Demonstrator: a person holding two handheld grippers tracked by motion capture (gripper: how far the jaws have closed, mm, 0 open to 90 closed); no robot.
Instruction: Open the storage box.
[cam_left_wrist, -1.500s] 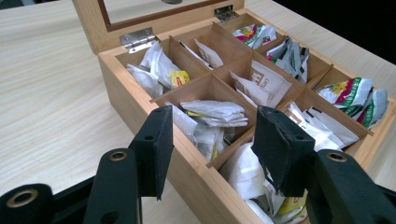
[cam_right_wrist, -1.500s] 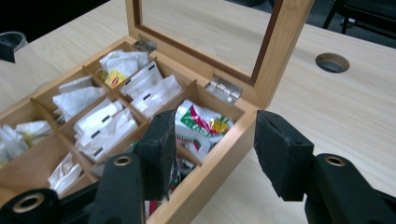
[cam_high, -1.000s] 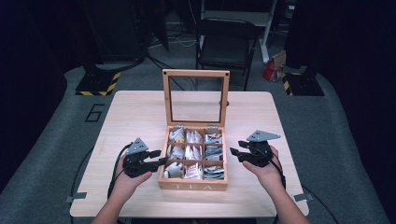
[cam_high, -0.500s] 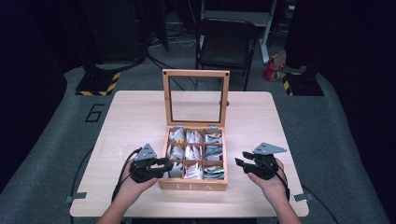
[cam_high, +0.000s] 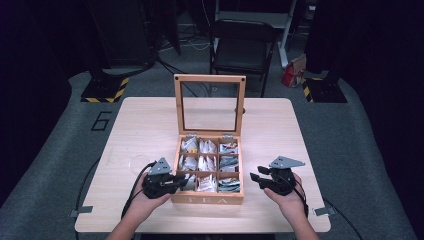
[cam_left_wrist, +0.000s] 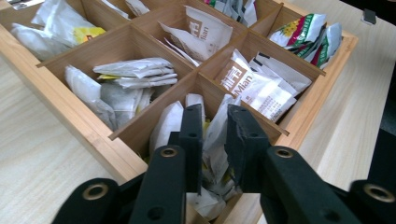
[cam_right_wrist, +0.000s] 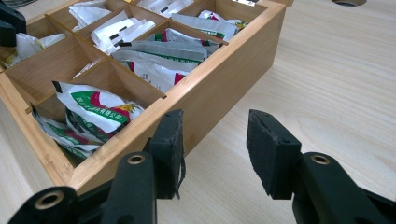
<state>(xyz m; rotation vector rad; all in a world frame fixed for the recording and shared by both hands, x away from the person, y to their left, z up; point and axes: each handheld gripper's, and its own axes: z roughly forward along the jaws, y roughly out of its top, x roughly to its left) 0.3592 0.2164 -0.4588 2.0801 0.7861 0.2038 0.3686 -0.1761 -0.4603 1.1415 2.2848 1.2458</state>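
Observation:
An open wooden tea box (cam_high: 207, 199) with a glass lid (cam_high: 210, 78) standing upright sits at the table's front centre, its compartments full of sachets. My left gripper (cam_high: 182, 181) reaches into the near-left compartment. In the left gripper view its jaws (cam_left_wrist: 215, 126) have just been closing, and a white tea sachet (cam_left_wrist: 215, 142) fills the narrow gap and touches both pads. My right gripper (cam_high: 255, 178) hovers low beside the box's right wall (cam_right_wrist: 215, 79). Its jaws (cam_right_wrist: 215, 135) have closed a little and stand apart over bare table, gripping nothing.
Green-and-red sachets (cam_right_wrist: 100, 109) fill the compartment nearest the right gripper. Bare wood table (cam_high: 270, 125) stretches right of and behind the box. A black chair (cam_high: 243, 45) and stand bases sit on the floor beyond. Cables trail off the table's front edge.
My left gripper slid right to the box and dipped into the near-left compartment, its jaws narrowing around a sachet. My right gripper sank toward the table, nearer the front edge.

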